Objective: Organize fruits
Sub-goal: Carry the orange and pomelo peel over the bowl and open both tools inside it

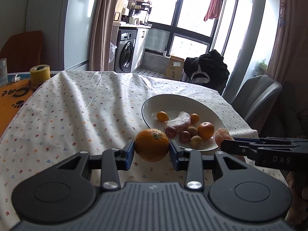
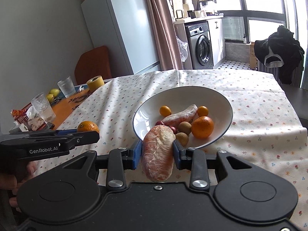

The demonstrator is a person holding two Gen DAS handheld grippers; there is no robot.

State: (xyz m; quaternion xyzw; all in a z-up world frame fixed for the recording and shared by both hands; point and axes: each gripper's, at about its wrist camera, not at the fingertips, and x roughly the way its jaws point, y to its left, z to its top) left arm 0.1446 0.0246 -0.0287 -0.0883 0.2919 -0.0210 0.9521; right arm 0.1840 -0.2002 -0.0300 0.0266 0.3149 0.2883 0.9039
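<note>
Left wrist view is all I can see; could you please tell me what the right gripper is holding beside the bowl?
Observer: The right gripper is shut on a peeled pomelo segment, which stands on end between the blue pads.
Operator: Thank you. Is it in the bowl yet?
Observer: No. It is held clear at the near rim of the white bowl, with nothing resting inside yet.
Operator: Is any fruit outside my view?
Observer: Yes, two yellow fruits lie at the table's far left, behind a drinking glass.
</note>
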